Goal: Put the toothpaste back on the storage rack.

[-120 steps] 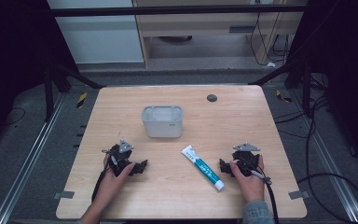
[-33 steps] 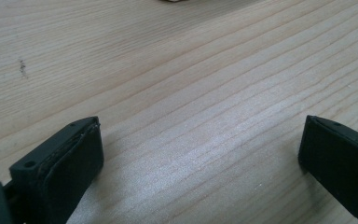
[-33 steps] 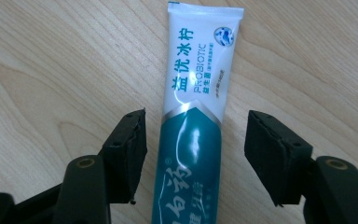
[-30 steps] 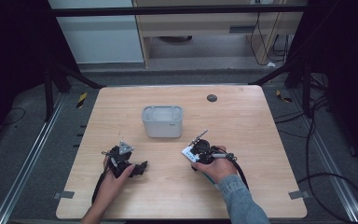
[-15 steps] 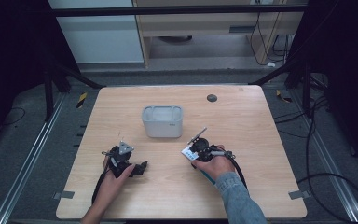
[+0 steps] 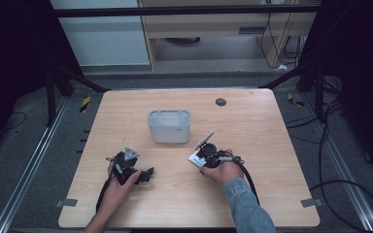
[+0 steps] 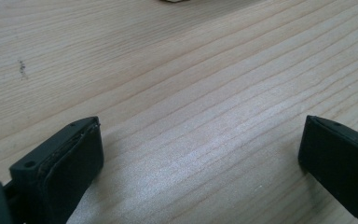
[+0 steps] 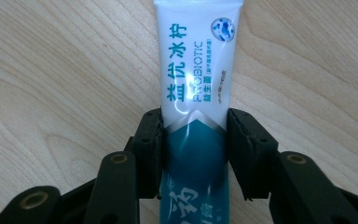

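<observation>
While clamped on the toothpaste tube (image 8: 196, 93), right tool (image 8: 195, 154) sits low over the bench (image 6: 252, 126), both black pads (image 8: 150, 140) pressed flat to the tube's sides after just closing in. Tube lying flat on the wood, white upper half with teal lettering running away from the tool, teal lower half between the jaws. From the high view: right tool (image 6: 205, 154) near bench centre, slightly to the right, white end of the tube (image 6: 194, 158) showing at its left; hand (image 6: 223, 171) behind it, denim sleeve (image 6: 245, 204) coming up from the near edge, black cable looping off to the right.

Left tool (image 6: 135, 172) resting at the near left of the bench, well apart from the tube, gripped by the other hand (image 6: 119, 182), grey three-cornered plate on top. Jaws standing wide apart in the left gripper view (image 7: 200, 154), bare wood between them.

Translucent grey container (image 6: 169, 125) upright just beyond the right tool, toward bench centre. Small dark round disc (image 6: 220, 102) near the far edge.

Bench surface: pale wood grain, matte, faint scuff marks at the left of the left gripper view. Grey tape tabs at both near corners. Surroundings dim: grey floor (image 6: 39, 160), metal rails either side, cables trailing at right, black frame struts, yellow-black tape pieces by the far corners, pale cabinet fronts beyond.
</observation>
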The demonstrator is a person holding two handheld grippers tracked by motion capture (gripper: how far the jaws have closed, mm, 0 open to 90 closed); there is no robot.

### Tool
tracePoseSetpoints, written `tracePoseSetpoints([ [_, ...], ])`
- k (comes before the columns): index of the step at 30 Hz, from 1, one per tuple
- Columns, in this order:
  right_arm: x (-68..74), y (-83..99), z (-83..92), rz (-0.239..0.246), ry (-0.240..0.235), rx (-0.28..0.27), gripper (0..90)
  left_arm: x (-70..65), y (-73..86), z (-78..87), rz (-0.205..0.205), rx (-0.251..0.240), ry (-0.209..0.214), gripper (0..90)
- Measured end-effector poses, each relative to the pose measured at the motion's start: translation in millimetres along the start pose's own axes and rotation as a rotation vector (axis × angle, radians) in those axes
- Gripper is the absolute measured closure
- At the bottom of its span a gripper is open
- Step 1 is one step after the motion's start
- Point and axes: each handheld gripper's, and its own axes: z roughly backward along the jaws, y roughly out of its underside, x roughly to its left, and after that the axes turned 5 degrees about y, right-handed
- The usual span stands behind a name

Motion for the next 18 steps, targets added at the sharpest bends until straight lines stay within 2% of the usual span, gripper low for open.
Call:
tracePoseSetpoints([
  [1, -1.7, -0.4, 0.1, 0.011, 0.001, 0.001, 62.9, -0.2, 0.0, 0.0, 0.002, 0.001, 0.000, 0.0],
  [4, -2.1, -0.6, 0.3, 0.001, -0.001, 0.005, 63.6, -0.2, 0.0, 0.0, 0.002, 0.001, 0.000, 0.0],
  [6, -2.0, -0.3, 0.1, 0.013, 0.005, 0.000, 64.6, -0.2, -0.1, -0.2, 0.002, 0.000, 0.001, 0.0],
  [7, -0.3, -0.5, 0.7, -0.001, 0.006, 0.007, 65.2, -0.2, -0.2, -0.2, 0.002, 0.001, 0.000, 0.0],
  [9, 0.2, -0.4, 0.8, 0.014, 0.012, 0.004, 66.7, -0.3, -0.2, -0.3, 0.002, 0.000, 0.000, 0.0],
  [10, 1.8, -0.3, 0.9, 0.038, 0.030, 0.001, 68.8, -0.2, -0.2, -0.3, 0.002, 0.001, 0.000, 0.0],
  [11, 1.8, -0.3, 0.9, 0.038, 0.030, 0.001, 68.8, -0.2, -0.2, -0.3, 0.002, 0.001, 0.000, 0.0],
  [14, 7.5, -2.4, 3.4, 0.062, 0.054, 0.022, 72.8, -0.2, -0.2, -0.3, 0.002, 0.000, 0.000, 0.0],
  [15, 9.7, -2.4, 5.1, 0.075, 0.071, 0.010, 76.4, -0.2, -0.3, -0.2, 0.002, 0.001, 0.000, 0.0],
  [18, 10.2, -0.5, 6.6, 0.067, 0.069, -0.010, 77.6, -0.2, -0.3, -0.2, 0.002, 0.001, 0.000, 0.0],
])
